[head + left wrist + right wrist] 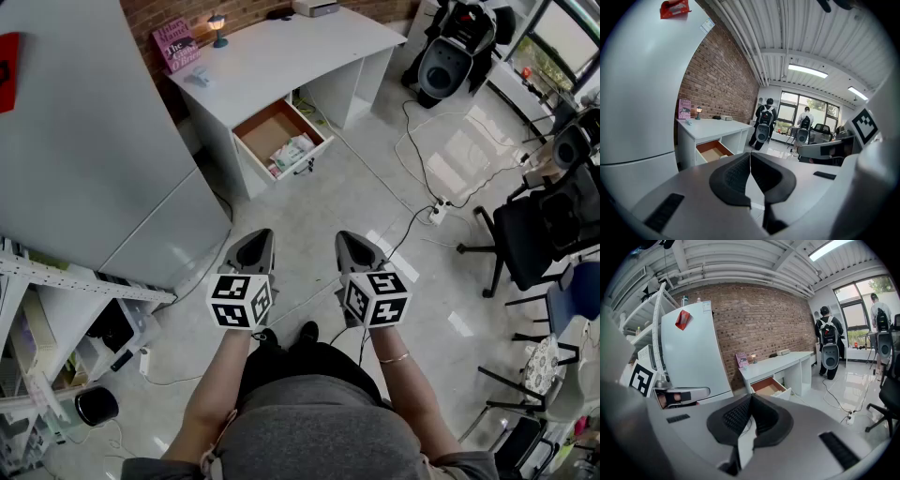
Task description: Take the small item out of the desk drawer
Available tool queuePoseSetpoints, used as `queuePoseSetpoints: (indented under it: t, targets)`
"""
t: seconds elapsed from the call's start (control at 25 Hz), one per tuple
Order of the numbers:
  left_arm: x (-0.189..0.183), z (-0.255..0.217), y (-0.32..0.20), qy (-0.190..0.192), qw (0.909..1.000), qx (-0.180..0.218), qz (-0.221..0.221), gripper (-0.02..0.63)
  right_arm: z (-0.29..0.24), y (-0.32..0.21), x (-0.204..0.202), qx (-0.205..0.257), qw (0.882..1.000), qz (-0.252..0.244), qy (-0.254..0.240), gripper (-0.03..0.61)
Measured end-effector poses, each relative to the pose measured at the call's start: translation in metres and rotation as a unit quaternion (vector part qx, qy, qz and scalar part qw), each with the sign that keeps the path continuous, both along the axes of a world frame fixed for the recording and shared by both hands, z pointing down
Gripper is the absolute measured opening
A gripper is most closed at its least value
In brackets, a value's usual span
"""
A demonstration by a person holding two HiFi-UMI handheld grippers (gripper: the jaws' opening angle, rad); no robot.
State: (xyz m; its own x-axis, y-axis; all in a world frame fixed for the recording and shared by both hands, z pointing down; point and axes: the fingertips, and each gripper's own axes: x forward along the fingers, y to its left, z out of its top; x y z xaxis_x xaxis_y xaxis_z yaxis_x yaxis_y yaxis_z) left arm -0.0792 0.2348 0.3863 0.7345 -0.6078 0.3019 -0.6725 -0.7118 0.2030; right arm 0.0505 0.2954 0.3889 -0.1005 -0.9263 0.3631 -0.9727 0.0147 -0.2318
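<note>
**Item.** Small item [292, 152]: pale packet w/ green print, lying in the front right corner of the drawer [265, 131], against the front panel. Too small to give its long axis with confidence; it appears to lie roughly along the front panel. A second small object sits beside it at the front edge, not identifiable.

**Drawer.** Pulled out and open, brown bottom bare towards the back. It belongs to the white desk [281, 56] and projects towards the person at a slant, down and to the right in the head view. A pink book [176, 44] stands on the desk top at the wall and is not involved.

**Tools.** Left gripper [260, 236]: jaws together, pads meeting at the tips, nothing between. Right gripper [353, 240]: same, jaws together and empty. Both are held side by side at waist level, tilted slightly down.

**Key relation.** Drawer lies ahead of both grippers, well apart from them, w/ open floor [356, 187] between. It sits a little left of the midline between the two, so the left gripper is marginally nearer. In the left gripper view the drawer [712, 151] shows left of the jaw line; in the right gripper view the drawer [769, 386] shows just above and right of it. White fridge [84, 141] flanks the approach on the left.

**Assessment.** Reach not begun. Next move calls for walking up to the desk, then opening one gripper over the front right corner. The slanted drawer favours an approach from its open front.
</note>
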Motion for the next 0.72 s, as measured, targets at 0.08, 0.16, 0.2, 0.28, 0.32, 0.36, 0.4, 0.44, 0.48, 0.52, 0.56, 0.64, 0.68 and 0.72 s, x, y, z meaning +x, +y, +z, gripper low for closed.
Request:
queuePoseSetpoints:
  t: [0.08, 0.16, 0.2, 0.28, 0.32, 0.36, 0.4, 0.44, 0.48, 0.52, 0.56, 0.64, 0.68, 0.72]
  targets:
    - [0.004, 0.001, 0.001, 0.0, 1.0, 0.0, -0.006, 0.023, 0.002, 0.001, 0.004, -0.001, 1.0, -0.007, 0.005, 0.002]
    - [0.01, 0.003, 0.001, -0.001, 1.0, -0.001, -0.009, 0.023, 0.005, 0.002, 0.009, -0.002, 1.0, -0.015, 0.007, 0.002]
    - [0.012, 0.005, 0.002, -0.004, 0.9999, -0.002, -0.01, 0.023, 0.007, 0.003, 0.01, -0.004, 1.0, -0.019, 0.005, 0.002]
    - [0.016, 0.009, 0.004, -0.01, 0.9999, -0.005, -0.011, 0.023, 0.011, 0.004, 0.012, -0.008, 1.0, -0.027, -0.005, 0.003]
    - [0.017, 0.011, 0.005, -0.013, 0.9998, -0.007, -0.011, 0.023, 0.013, 0.005, 0.013, -0.01, 1.0, -0.028, -0.009, 0.003]
    - [0.017, 0.013, 0.007, -0.017, 0.9997, -0.008, -0.012, 0.023, 0.014, 0.006, 0.014, -0.011, 0.999, -0.027, -0.012, 0.003]
    - [0.017, 0.014, 0.008, -0.021, 0.9997, -0.008, -0.014, 0.023, 0.015, 0.006, 0.016, -0.011, 1.0, -0.025, -0.013, 0.003]
    - [0.018, 0.014, 0.008, -0.023, 0.9996, -0.008, -0.015, 0.023, 0.015, 0.007, 0.019, -0.011, 1.0, -0.022, -0.014, 0.003]
    - [0.02, 0.014, 0.008, -0.024, 0.9995, -0.008, -0.017, 0.023, 0.015, 0.007, 0.023, -0.01, 1.0, -0.019, -0.015, 0.004]
    - [0.022, 0.014, 0.007, -0.024, 0.9995, -0.008, -0.019, 0.023, 0.016, 0.007, 0.027, -0.01, 1.0, -0.016, -0.017, 0.003]
    - [0.023, 0.014, 0.007, -0.024, 0.9995, -0.009, -0.021, 0.023, 0.016, 0.007, 0.031, -0.011, 1.0, -0.015, -0.02, 0.005]
    - [0.026, 0.014, 0.008, -0.026, 0.9994, -0.008, -0.023, 0.023, 0.019, 0.007, 0.036, -0.013, 1.0, -0.014, -0.023, 0.006]
    - [0.028, 0.014, 0.007, -0.027, 0.9993, -0.008, -0.023, 0.023, 0.02, 0.007, 0.039, -0.015, 0.999, -0.014, -0.025, 0.018]
    - [0.03, 0.014, 0.006, -0.028, 0.9993, -0.008, -0.022, 0.023, 0.021, 0.006, 0.041, -0.018, 0.999, -0.014, -0.027, 0.028]
